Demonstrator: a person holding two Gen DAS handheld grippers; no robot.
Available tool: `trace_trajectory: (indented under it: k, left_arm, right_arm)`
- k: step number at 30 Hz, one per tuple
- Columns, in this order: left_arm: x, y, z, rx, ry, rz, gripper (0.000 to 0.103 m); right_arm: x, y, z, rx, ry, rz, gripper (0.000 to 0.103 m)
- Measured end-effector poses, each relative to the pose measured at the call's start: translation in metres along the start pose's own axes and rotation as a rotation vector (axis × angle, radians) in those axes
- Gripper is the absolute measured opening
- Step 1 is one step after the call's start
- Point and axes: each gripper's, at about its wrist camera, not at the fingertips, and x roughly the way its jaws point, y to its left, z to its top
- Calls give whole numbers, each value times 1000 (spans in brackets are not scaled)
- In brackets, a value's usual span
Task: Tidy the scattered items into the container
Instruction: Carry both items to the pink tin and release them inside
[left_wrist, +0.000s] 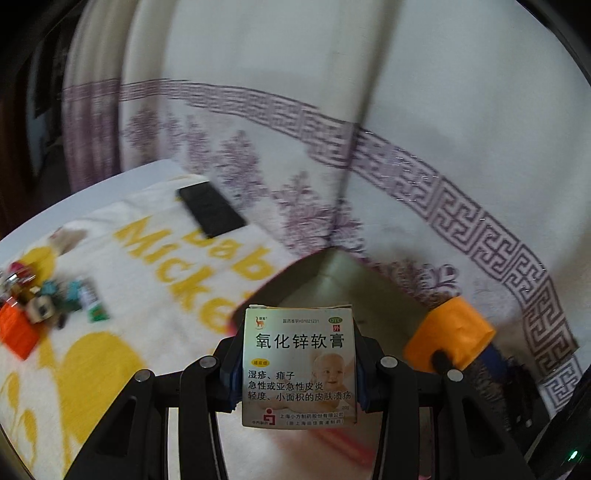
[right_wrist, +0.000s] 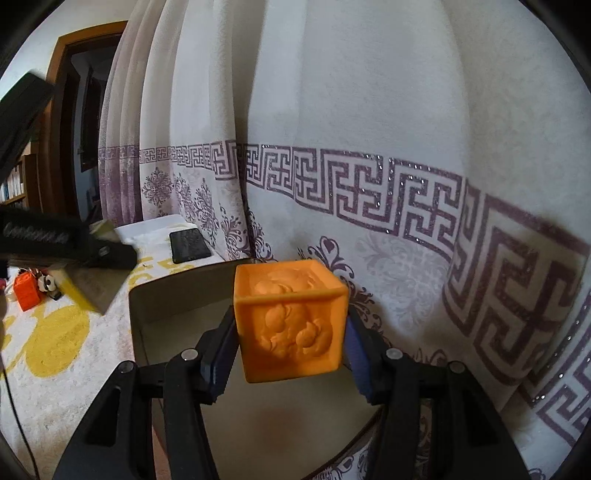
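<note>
My left gripper (left_wrist: 297, 369) is shut on a small ointment box (left_wrist: 300, 365) with Chinese print and a baby's face, held above the open container (left_wrist: 332, 280). My right gripper (right_wrist: 290, 343) is shut on an orange embossed cube (right_wrist: 290, 319) and holds it over the container's (right_wrist: 177, 295) far side. The cube also shows in the left wrist view (left_wrist: 448, 338). The left gripper with its box shows at the left of the right wrist view (right_wrist: 70, 243). Several small items (left_wrist: 48, 302) lie scattered on the towel, among them an orange block (right_wrist: 26, 291).
A white and yellow towel (left_wrist: 122, 332) covers the table. A black phone (left_wrist: 211, 210) lies at its far edge. A white curtain with a purple pattern (right_wrist: 369, 184) hangs close behind the container. A doorway and shelves stand at the left.
</note>
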Motion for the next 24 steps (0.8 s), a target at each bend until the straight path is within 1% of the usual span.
trace_trajectory:
  k: [1,3,4,5,7,12,15,17,18,24]
  left_arm:
    - [4,-3,1,5,4,-20,48]
    - [10,-5,3,-5,3,-67,66]
    - [10,-4,2,-11,-7,-72,79]
    - [9,-2,1,-16,-26,-64,80]
    - [7,2,0,-8,-52,-25,80]
    - [1,16,-3,13,-82,99,80]
    - [-4,27,-5,9,-89,128,82]
    - [-8,34,-7,2,-93,140,89]
    - [-10,37,-8,-1,-98,146,90]
    - [-22,61,-15,-26,-109,190,90]
  right_arm:
    - [0,-1,-1,3,2,0,59]
    - [-1,-4,-2,3,-4,-19,62]
    - [-2,-5,-2,4,-8,-22,64]
    - [-2,-6,-2,6,-11,-21,67]
    - [-4,-6,-2,13,-15,-19,69]
    - [-3,-1,-1,21,-11,-1,73]
    - [-2,5,1,26,-6,19,75]
    - [-2,9,2,25,-6,30,77]
    - [0,12,3,25,-5,35,78]
    - [2,28,6,28,9,85,79]
